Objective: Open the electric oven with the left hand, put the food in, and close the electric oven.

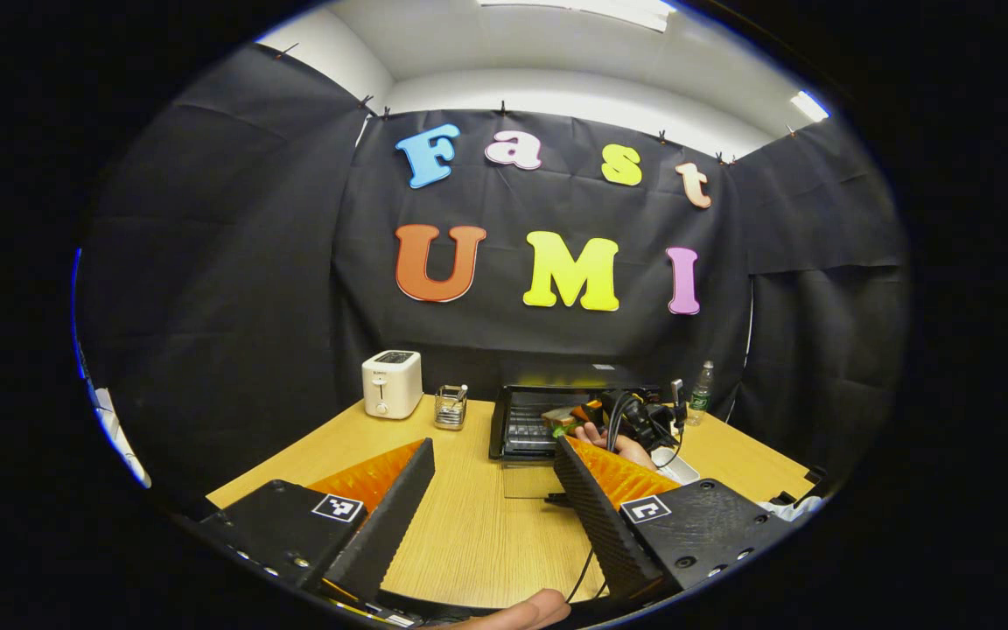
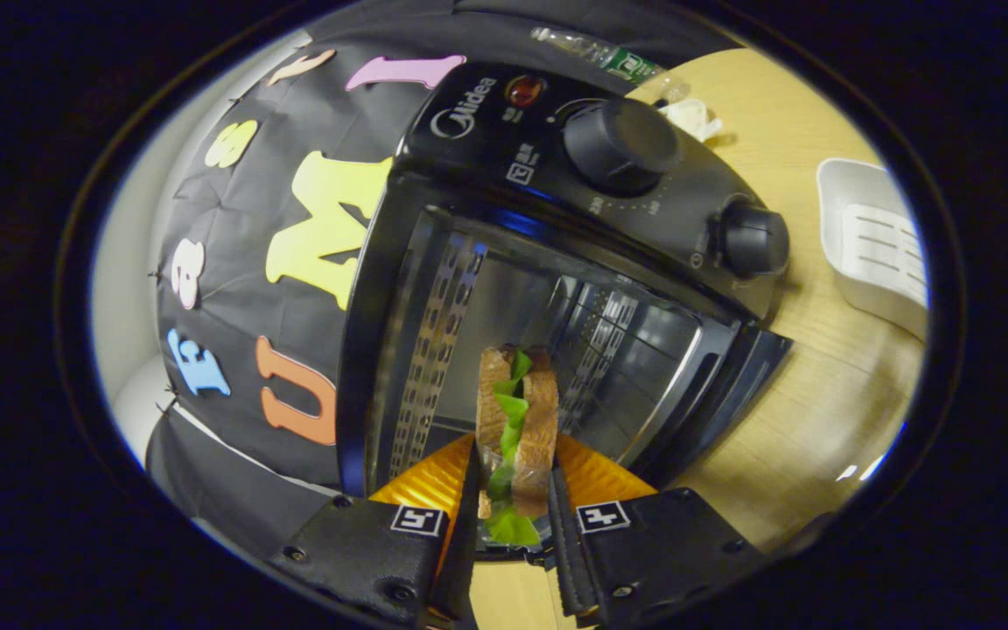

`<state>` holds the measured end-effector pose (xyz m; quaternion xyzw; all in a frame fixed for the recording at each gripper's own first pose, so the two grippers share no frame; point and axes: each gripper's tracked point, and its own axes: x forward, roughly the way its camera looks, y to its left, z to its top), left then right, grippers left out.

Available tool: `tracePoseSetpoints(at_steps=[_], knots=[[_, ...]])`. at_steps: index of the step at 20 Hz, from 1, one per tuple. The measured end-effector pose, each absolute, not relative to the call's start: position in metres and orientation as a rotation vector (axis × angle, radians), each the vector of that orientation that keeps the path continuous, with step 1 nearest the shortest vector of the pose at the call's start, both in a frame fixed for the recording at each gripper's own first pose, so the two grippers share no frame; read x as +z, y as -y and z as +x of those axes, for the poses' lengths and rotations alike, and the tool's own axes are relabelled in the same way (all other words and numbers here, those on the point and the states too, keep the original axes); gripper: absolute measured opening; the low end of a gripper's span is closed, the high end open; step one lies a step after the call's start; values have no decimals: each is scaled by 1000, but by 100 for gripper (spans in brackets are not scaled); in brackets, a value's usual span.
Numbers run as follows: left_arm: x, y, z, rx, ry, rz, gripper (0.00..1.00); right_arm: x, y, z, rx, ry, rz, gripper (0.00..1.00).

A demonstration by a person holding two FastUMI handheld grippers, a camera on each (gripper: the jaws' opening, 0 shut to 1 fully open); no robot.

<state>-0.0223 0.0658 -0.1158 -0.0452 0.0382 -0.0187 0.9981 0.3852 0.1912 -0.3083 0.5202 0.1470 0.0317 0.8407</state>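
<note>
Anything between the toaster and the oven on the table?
Yes: in the left gripper view a small clear holder stands between the white toaster and the open oven.

Black handheld gripper bodies
Left gripper [image 1: 491, 499] and right gripper [image 2: 511, 516]: 2 square black-and-white markers each, ribbed orange panels, visible screws.

Ceiling panels [image 1: 583, 9] light my booth from above. The table [image 1: 469, 516] is bright, the oven cavity [image 2: 521, 324] dim. Fisheye bends edges; focus sharp throughout.
</note>
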Motion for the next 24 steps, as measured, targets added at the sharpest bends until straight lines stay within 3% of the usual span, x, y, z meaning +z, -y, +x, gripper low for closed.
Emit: tracePoseSetpoints(at_steps=[8,14,20,21,22,24], knots=[[-132,-49,-12,-55,-123,-77,91,-320,-182,424,28,-258,810,38],[-132,-28,-9,-109,-127,-95,91,-326,-178,424,26,-294,663,46],[-129,-21,-6,-131,-105,-94,91,-330,-170,419,43,-366,508,95],[-131,-22,-6,-129,-108,-92,91,-332,-166,417,27,-383,468,92],[-132,-23,-6,-124,-110,-89,91,-333,-163,413,14,-397,434,100],[-135,-24,-5,-121,-117,-91,91,-334,-162,408,16,-419,389,94]])
